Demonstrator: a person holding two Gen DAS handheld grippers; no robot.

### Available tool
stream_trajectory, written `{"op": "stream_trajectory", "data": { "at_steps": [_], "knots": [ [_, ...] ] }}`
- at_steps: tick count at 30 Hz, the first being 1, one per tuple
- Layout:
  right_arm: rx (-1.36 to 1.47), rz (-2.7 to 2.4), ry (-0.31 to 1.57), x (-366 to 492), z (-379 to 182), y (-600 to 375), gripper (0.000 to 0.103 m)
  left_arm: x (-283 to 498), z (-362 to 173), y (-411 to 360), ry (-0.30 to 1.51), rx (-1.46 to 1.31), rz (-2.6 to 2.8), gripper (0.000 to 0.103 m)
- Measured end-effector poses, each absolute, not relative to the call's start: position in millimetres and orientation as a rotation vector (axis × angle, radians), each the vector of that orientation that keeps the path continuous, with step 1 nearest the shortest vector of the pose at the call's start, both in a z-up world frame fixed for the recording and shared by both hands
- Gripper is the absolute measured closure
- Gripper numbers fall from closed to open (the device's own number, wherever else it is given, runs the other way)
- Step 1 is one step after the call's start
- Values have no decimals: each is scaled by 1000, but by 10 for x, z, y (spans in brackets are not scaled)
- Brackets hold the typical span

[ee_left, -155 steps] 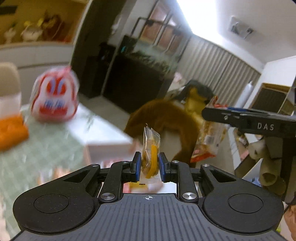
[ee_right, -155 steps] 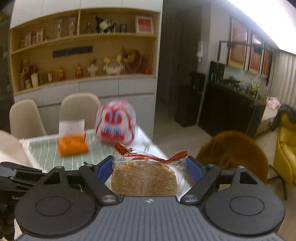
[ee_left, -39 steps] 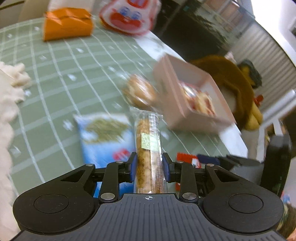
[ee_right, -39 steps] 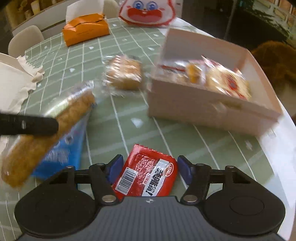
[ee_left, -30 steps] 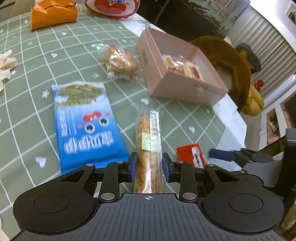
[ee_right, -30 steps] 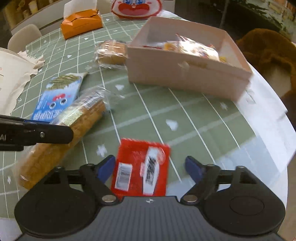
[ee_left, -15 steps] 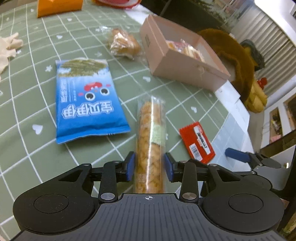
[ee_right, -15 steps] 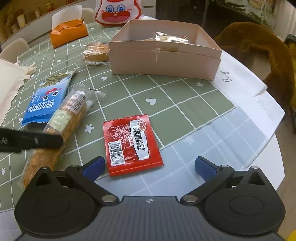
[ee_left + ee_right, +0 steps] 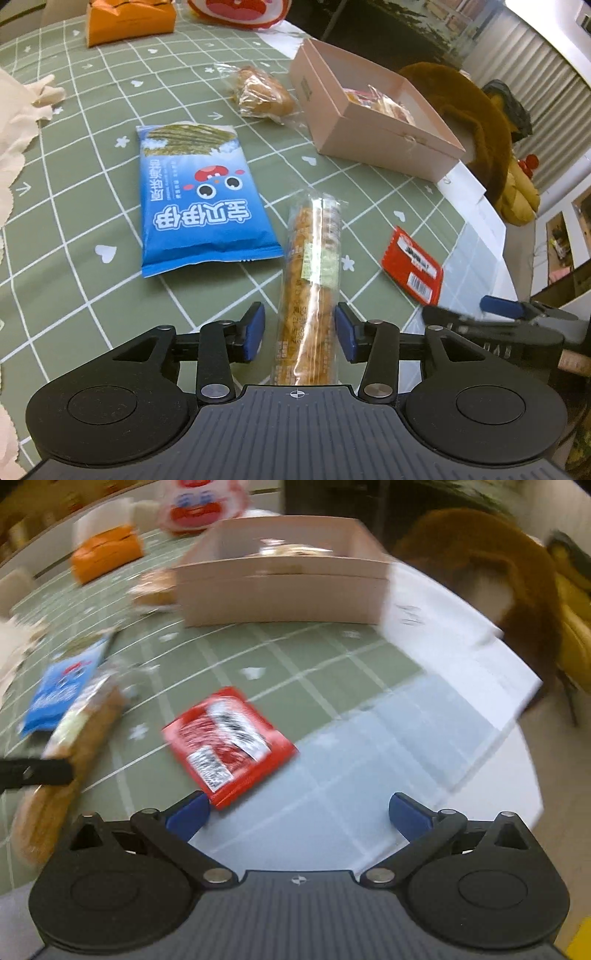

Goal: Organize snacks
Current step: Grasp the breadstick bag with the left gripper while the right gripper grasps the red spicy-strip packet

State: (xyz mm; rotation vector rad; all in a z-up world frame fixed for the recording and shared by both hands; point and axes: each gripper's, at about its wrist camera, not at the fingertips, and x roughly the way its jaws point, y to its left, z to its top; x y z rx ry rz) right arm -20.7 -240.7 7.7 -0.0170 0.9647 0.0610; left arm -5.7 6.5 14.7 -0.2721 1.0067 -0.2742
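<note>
Left gripper (image 9: 300, 328) opening; long biscuit pack (image 9: 312, 280) lying on green checked tablecloth (image 9: 74, 221) between its pads (image 9: 255, 330), both clear of the wrapper. Right gripper (image 9: 298, 812) spread wide, nothing between. Red sachet (image 9: 229, 744) flat on cloth just ahead of its left pad. Blue packet (image 9: 201, 199) beside biscuit pack. Pink box (image 9: 369, 129) further back, holding snacks.

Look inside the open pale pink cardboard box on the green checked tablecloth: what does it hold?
The pale pink cardboard box holds a few clear-wrapped snacks with red and orange print. Its near walls cover the lower part, so the exact count and anything beneath them cannot be seen.
</note>
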Motion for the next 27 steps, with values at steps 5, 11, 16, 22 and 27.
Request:
{"op": "stream_trajectory", "data": {
  "at_steps": [5,11,16,22,27],
  "knots": [
    [-1,2,950,-193,74,-2375,1,-69,138,103,998,-287,-287,55],
    [51,-2,1007,-90,110,-2194,1,-80,136,104,994,-279,-291,55],
    [48,-42,1076,90,119,-1905,1,-122,131,152,985,-288,-283,55],
    [39,-27,1083,316,125,-1794,4,-135,126,225,981,-316,-279,55],
    [-19,63,1067,235,181,-1725,20,-114,129,184,974,-298,-292,58]
  ]
}}
